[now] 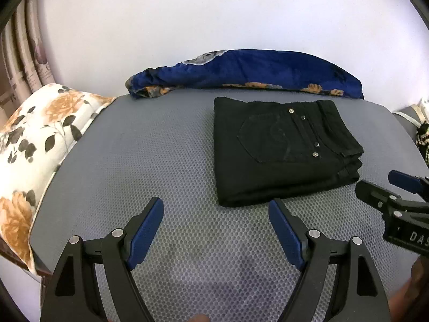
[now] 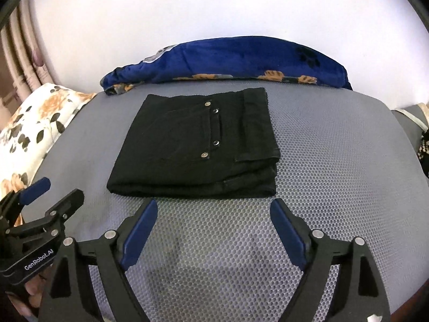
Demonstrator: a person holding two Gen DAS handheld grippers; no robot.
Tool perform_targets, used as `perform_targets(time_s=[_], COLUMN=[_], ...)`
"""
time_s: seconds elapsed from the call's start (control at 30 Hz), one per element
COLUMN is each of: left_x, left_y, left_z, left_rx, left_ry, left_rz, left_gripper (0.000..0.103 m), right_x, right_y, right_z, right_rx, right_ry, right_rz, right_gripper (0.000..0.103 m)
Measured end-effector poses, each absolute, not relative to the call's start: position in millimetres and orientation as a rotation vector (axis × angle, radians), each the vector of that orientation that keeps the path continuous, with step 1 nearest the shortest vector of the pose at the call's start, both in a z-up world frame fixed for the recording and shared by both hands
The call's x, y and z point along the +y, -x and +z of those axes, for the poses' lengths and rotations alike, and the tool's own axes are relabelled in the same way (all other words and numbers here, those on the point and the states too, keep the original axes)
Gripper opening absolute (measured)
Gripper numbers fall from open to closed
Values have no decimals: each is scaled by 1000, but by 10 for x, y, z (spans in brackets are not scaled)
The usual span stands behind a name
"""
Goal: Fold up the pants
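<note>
Black denim pants (image 2: 195, 147) lie folded on the grey mesh mat (image 2: 335, 161); left gripper (image 1: 215, 224) and right gripper (image 2: 213, 221), both spread empty, could snag the near edge, unfolding them.

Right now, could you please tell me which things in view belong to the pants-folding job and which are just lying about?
Part of the job:
- black pants, lying folded on the grey mat
- left gripper, open, holding nothing
- right gripper, open, holding nothing

Just lying about:
- blue blanket behind the pants
- floral pillow at the left
</note>
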State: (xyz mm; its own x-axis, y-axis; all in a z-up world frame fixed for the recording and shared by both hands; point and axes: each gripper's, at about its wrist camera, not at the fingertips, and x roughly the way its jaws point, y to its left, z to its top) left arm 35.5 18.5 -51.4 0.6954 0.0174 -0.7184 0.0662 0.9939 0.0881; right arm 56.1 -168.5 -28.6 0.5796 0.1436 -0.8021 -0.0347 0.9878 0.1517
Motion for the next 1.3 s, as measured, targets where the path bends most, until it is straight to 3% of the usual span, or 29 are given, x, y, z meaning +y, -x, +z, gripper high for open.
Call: perform_targets(time_s=[1.3], left_x=[232], left_y=[-396], left_z=[-607], left_rx=[829], left_ry=[-113], left_rz=[4], left_gripper=[81], right_x=[-1540], right_y=[-547], right_z=[-403], right_rx=[984], right_ry=[-100], right_rz=[118], right_gripper=[85])
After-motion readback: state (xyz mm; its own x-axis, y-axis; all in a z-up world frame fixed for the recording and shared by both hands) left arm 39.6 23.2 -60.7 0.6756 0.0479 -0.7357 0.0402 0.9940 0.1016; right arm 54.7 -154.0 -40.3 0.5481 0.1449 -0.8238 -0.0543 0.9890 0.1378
